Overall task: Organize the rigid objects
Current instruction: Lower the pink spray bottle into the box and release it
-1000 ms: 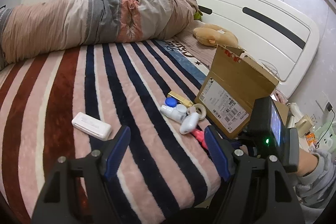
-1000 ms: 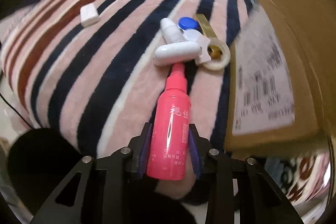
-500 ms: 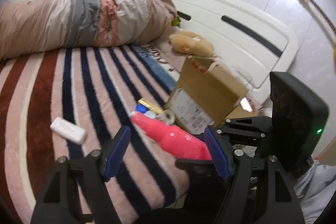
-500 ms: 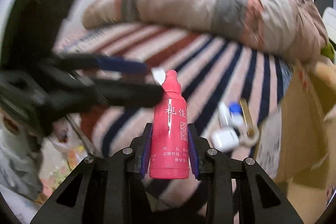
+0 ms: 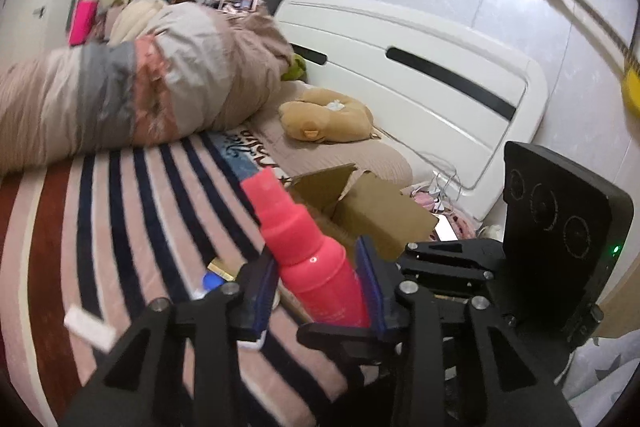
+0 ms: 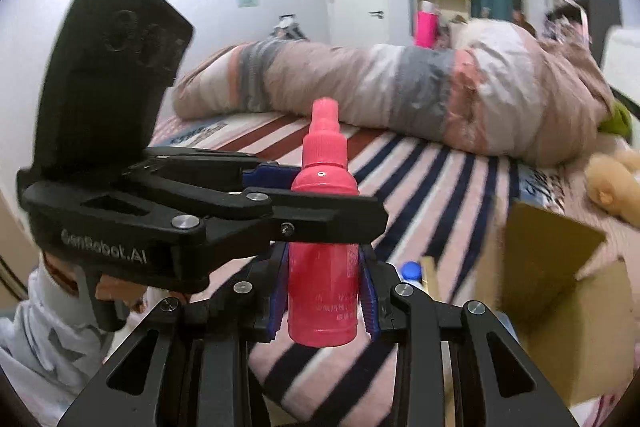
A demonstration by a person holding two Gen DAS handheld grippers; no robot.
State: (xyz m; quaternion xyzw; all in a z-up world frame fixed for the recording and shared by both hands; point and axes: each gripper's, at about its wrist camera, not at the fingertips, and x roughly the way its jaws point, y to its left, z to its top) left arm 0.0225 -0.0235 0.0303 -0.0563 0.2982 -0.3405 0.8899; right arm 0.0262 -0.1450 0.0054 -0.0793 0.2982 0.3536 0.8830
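Observation:
A pink spray bottle (image 6: 324, 259) stands upright in my right gripper (image 6: 323, 297), which is shut on its lower body, lifted above the striped bed. My left gripper (image 5: 316, 281) has closed in around the bottle's (image 5: 310, 259) upper body from the side; its blue pads touch or nearly touch it. The left gripper also shows in the right wrist view (image 6: 280, 195), crossing the bottle's shoulder. An open cardboard box (image 5: 372, 211) sits on the bed just beyond. A white case (image 5: 90, 329) and a blue-capped item (image 5: 212, 281) lie on the blanket.
The striped blanket (image 5: 132, 227) covers the bed, with a rolled duvet (image 5: 140, 87) along the far side and a tan plush toy (image 5: 324, 121) by the white headboard (image 5: 420, 67). The box shows at the right in the right wrist view (image 6: 560, 267).
The right gripper lifted the pink bottle off the blanket and turned it upright. The left gripper moved in and narrowed from wide open to closed around the bottle.

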